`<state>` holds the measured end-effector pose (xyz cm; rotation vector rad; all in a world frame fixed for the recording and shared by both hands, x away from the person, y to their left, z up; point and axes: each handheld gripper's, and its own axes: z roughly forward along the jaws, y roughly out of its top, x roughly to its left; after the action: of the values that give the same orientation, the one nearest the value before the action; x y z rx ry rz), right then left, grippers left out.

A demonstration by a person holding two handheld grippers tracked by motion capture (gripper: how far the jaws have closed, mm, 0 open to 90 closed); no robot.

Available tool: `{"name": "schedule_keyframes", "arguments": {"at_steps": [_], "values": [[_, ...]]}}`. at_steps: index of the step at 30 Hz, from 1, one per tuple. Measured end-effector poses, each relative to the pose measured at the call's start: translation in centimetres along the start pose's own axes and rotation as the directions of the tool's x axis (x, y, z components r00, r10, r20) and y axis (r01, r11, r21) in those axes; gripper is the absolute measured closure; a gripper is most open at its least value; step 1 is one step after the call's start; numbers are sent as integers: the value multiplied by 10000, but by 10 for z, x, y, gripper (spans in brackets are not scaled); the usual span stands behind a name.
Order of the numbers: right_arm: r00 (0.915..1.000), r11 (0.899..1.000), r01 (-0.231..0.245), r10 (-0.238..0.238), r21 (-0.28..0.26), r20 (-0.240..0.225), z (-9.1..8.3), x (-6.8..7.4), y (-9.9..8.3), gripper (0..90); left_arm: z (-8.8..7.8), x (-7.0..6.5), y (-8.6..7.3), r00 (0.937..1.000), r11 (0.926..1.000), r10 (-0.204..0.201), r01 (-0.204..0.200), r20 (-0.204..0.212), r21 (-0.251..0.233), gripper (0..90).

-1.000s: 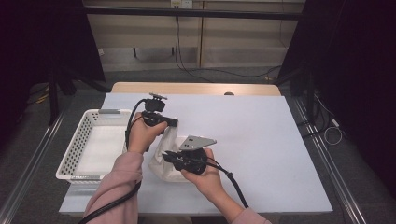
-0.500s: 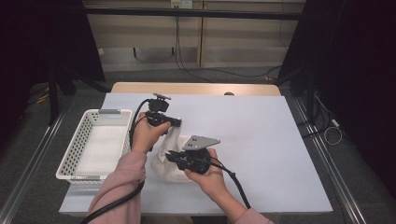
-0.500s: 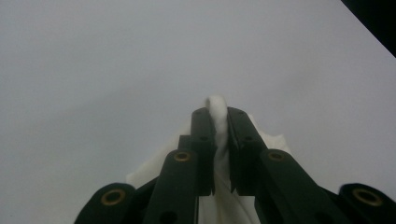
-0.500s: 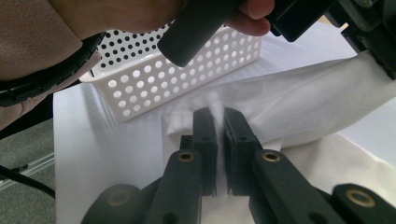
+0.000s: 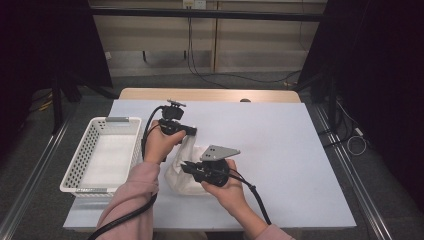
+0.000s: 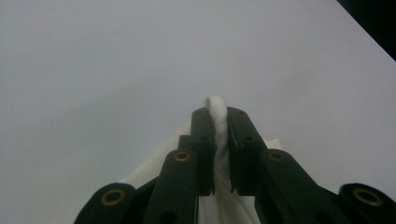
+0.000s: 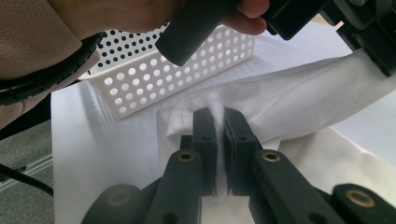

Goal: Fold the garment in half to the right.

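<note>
A white cloth (image 5: 186,167) lies bunched on the white table (image 5: 280,150), lifted at two spots. My left gripper (image 5: 192,131) is shut on one fold, which pokes out between its jaws as a white cloth tip (image 6: 216,103). My right gripper (image 5: 184,166) is shut on another edge of the white cloth (image 7: 299,100), pinched between its pads in the right gripper view. There the left hand (image 7: 116,14) and its gripper hold the cloth taut at upper right.
A white perforated basket (image 5: 102,155) stands at the table's left, close beside the left forearm; it appears as a white perforated basket (image 7: 173,70) just beyond the cloth. Black cables trail from both grippers. Dark floor and rails surround the table.
The left gripper has lifted its fold of cloth a little and shifted slightly right, stretching the cloth. The right gripper has stayed nearly still.
</note>
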<state>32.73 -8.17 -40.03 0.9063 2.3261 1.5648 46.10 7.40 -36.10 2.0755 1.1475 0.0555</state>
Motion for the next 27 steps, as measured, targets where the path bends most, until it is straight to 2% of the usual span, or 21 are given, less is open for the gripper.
{"name": "schedule_keyframes", "arguments": {"at_steps": [10,27], "values": [[9999,10000,-40,40,-22,92,-9,-4,-4,854,4,-6,1,9999,9999,87,-85,143,-137,824],[9995,9997,-232,235,-103,227,-19,-11,-12,855,15,-14,3,9992,9996,291,-291,275,-17,823]]}}
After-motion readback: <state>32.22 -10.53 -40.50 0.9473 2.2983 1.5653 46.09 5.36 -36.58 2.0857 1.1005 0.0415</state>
